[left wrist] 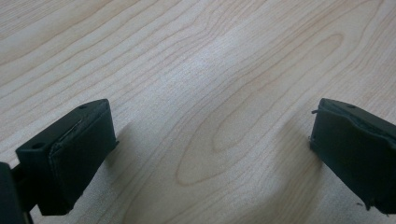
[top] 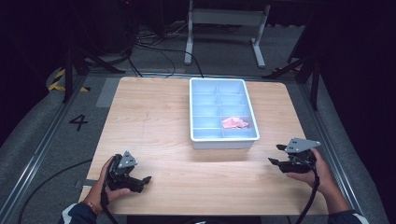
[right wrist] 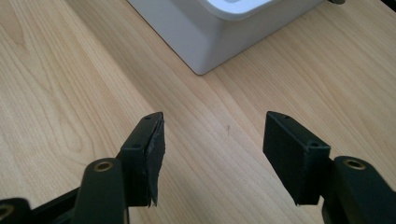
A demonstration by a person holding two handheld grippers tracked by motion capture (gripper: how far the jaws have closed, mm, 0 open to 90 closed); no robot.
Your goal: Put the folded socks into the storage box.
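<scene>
A: Where does everything sit relative to the compartment tray (top: 194,112)?

B: The tray, pale blue and divided into 2 columns of cells, stands at the far middle of the table (top: 154,116); the pink crumpled item (top: 235,122) lies inside it, in the right column, 1 cell back from the near wall; whether it is cloth or paper I cannot tell. The left gripper (top: 145,180) rests low on the table, well short of the tray's near-left corner; the right gripper (top: 279,154) hangs just off the tray's near-right corner.

A: And the jaws?

B: Both grippers stand wide apart at the jaws and have hold of nothing; in the left gripper view bare wood lies between the pads (left wrist: 70,158); in the right gripper view the tray's near corner (right wrist: 210,42) sits ahead of the spread fingers (right wrist: 149,144).

A: So how should the reach go?

B: My judgement: the right gripper is the nearer one, so it should take the pink item; lift over the tray's near wall rather than skim it; come down from above into that 1 cell, with the jaws turned so they fit between the dividers; close on the bunched middle of the item, not a loose edge. The left gripper could steady the tray's left wall if it slides.
</scene>
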